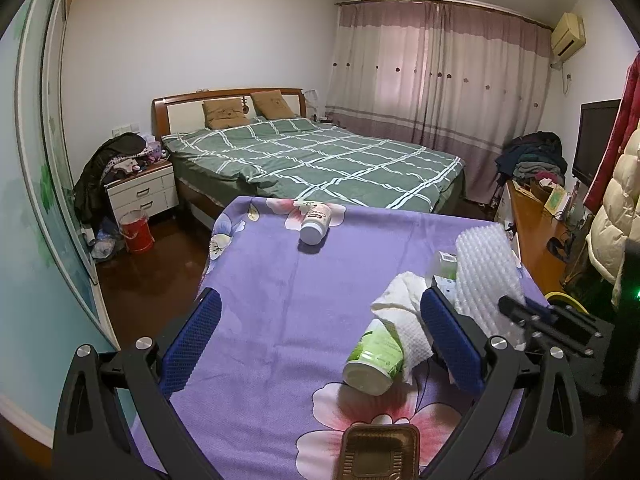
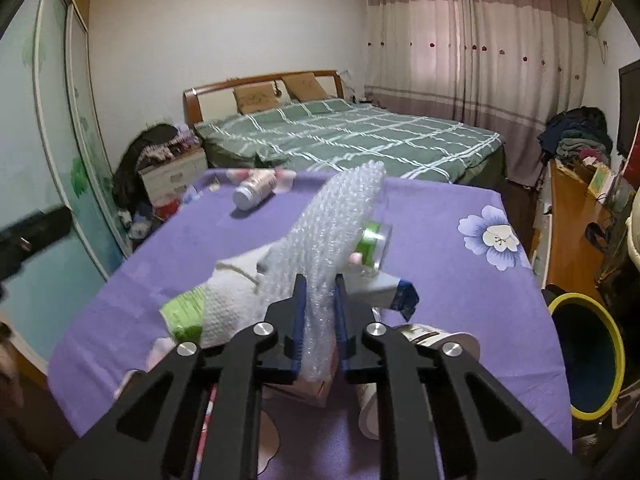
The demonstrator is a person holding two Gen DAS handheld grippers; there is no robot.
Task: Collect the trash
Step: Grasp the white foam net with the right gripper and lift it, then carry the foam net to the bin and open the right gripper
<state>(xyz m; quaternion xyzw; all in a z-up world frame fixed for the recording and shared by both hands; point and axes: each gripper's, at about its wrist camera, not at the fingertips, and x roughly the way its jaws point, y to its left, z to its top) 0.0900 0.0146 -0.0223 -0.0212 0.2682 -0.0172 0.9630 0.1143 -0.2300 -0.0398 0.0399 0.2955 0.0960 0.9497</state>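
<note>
Presently, by item:
Bubble wrap (image 2: 340,224): clamped low down between the blue pads of the right gripper (image 2: 320,312), rising from them as a crumpled sheet that leans away over the purple flowered cloth (image 2: 440,208).
Right gripper: narrowed tight onto the bubble wrap, both pads pressing it.
Paper towel (image 1: 404,312): just left of the held sheet, draped on a green-labelled cup (image 1: 374,360) lying on its side.
Left gripper (image 1: 320,344): spread wide, nothing gripped; cup and towel just inside its right pad, not touched by its left pad.
Brown plastic tray (image 1: 378,454): low on the cloth between the left gripper's arms.
White bottle (image 1: 314,222): on its side near the far edge of the cloth, well apart from both grippers.
Bin with yellow rim (image 2: 592,360): off the cloth's right edge, open mouth tilted toward the right wrist camera.
</note>
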